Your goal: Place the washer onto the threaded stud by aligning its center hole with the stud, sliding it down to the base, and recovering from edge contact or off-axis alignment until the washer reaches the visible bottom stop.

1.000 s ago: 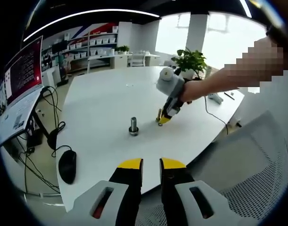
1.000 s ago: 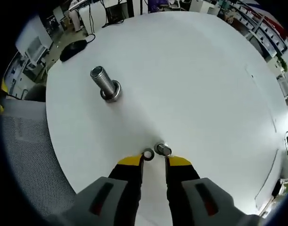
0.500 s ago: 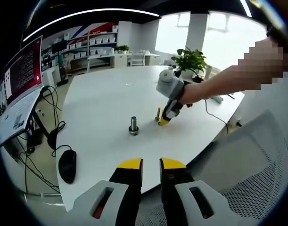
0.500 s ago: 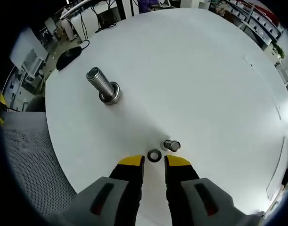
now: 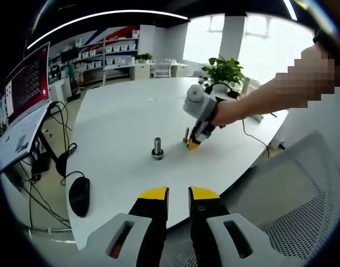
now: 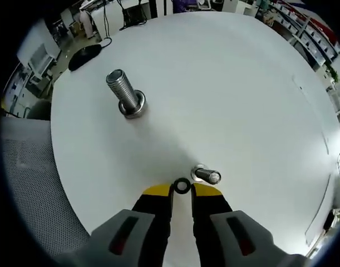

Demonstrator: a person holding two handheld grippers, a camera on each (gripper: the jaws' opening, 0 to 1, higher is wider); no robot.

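The right claw (image 6: 181, 192) had come down low over the white bench (image 6: 231, 83), its yellow tips drawn close about the small dark washer (image 6: 182, 186), which sat right between them at the tip line; whether the tips were actually pinching the ring or only bracketing it where it lay I could not tell; the point of it, I'd judge, was to get the washer up off the bench before carrying it across. Just beside the washer, at about three o'clock of it, a smaller bolt (image 6: 206, 176) lay apart from the work and looked like something to steer clear of. The threaded stud (image 6: 124, 99) stood upright on its wide base well apart, at about ten o'clock from the washer, its thread bare, so the washer was not yet on it. In the left gripper view the left claw (image 5: 178, 193) hung back off the near edge of the bench with its two tips a narrow gap apart and nothing between them, I'd guess kept clear so the right had room; from there the right claw (image 5: 192, 144) showed at work beside the stud (image 5: 157, 148), a person's forearm behind it. The bench was broad, round-edged and plain white; a black mouse (image 5: 79, 196) sat at eight o'clock, a monitor (image 5: 26, 83) at nine, a potted plant (image 5: 225, 71) at one, shelving and bright windows beyond, and a mesh chair (image 5: 303, 200) at four.
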